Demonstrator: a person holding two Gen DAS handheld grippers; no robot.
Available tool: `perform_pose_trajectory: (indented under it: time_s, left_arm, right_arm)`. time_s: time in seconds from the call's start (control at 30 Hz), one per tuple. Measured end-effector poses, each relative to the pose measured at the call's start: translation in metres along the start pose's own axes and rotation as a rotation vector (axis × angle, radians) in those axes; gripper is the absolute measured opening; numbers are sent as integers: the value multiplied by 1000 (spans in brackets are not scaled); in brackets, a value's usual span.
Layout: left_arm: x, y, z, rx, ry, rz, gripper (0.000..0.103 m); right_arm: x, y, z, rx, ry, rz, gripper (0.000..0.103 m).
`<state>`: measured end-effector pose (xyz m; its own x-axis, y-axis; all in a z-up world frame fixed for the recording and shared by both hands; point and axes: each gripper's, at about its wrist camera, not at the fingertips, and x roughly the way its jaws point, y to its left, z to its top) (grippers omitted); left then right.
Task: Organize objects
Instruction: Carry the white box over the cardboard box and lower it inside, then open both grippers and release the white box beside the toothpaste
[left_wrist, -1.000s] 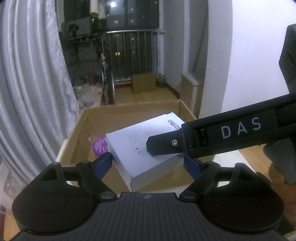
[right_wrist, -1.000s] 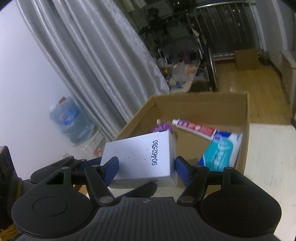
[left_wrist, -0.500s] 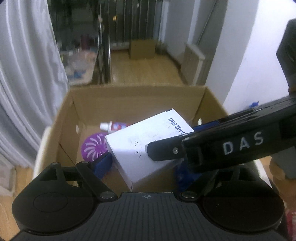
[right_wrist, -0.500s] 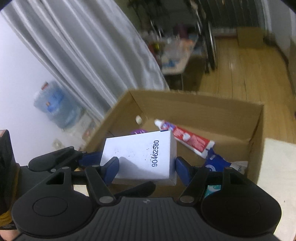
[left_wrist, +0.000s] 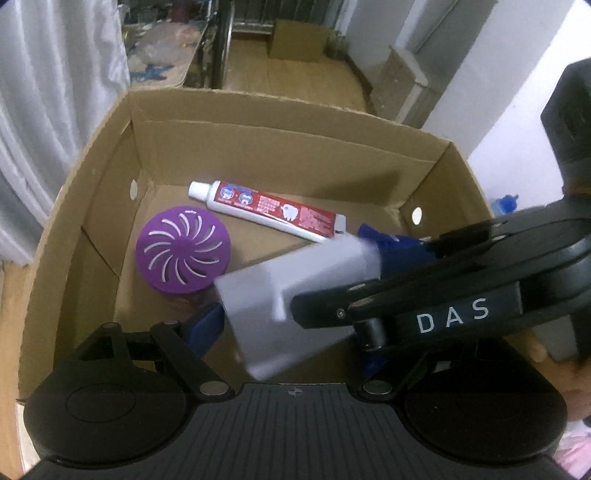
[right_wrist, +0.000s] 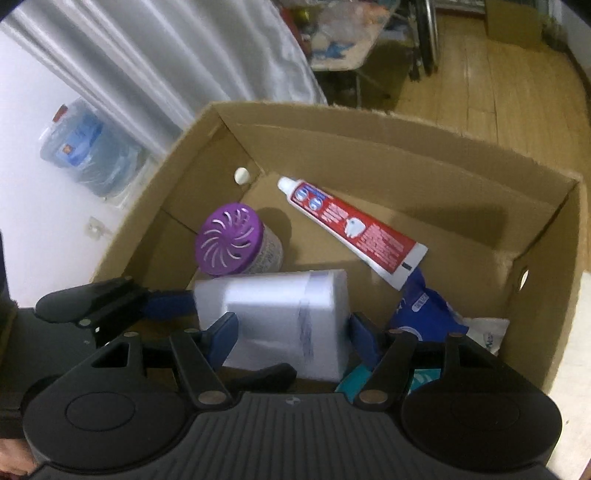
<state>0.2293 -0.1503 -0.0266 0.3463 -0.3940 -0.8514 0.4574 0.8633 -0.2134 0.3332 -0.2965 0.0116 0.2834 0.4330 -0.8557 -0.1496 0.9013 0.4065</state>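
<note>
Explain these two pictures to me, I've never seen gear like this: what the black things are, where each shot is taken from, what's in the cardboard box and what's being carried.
No robot here: a person holds one hand-held gripper in each hand, and a fisheye camera on each looks along its jaws.

One picture looks out from the left gripper, the other from the right gripper. The bar marked DAS in the left view is the right gripper seen from outside.

Both pairs of jaws clamp one white box, carried over an open cardboard box. Inside lie a toothpaste tube, a purple-lidded air freshener and a blue packet.
</note>
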Motion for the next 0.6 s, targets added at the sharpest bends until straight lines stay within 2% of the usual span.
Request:
perform_pose_trajectory:
  time_s: [0.2,0.43,0.6]
  left_arm:
    - [-14,2,3,-32,-51,-35,94]
    - [-44,-3,-1,5,-149,-34,94]
    - [-84,3,-27,0,-256,-32,93]
  right_arm:
    - [-12,-1,-2,-1,-46,0,70]
    - [-28,5,-2,-26,-111,-26,69]
    - [-53,13,-14,-65,-159,34,61]
